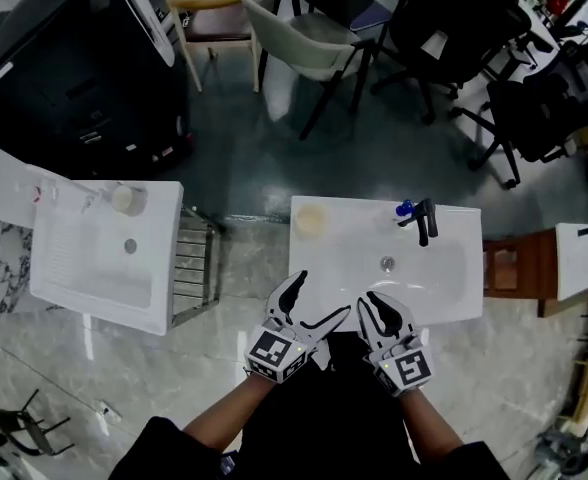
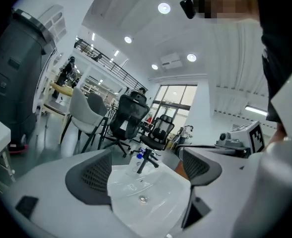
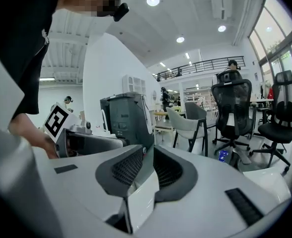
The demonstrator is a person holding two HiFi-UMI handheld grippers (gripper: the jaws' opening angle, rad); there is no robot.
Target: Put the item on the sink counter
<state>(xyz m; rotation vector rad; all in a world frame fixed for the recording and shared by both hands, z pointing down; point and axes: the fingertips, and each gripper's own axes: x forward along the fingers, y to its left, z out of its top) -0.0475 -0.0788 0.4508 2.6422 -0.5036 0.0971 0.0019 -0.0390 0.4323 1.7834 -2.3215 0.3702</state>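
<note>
Head view: left gripper (image 1: 324, 291) and right gripper (image 1: 384, 304) are hovering over the sink's (image 1: 349, 230) near edge. Left jaws are gaping wide, empty; right jaws are standing narrowly apart, empty.

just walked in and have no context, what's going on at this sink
A person stands at a white sink, holding a tool in each hand above its near edge. The left tool is wide open with nothing between its jaws. The right tool has its jaws nearly together and is also empty. A round beige item lies on the counter's far left corner, and a small blue item sits beside the black faucet. Nothing is held.
</note>
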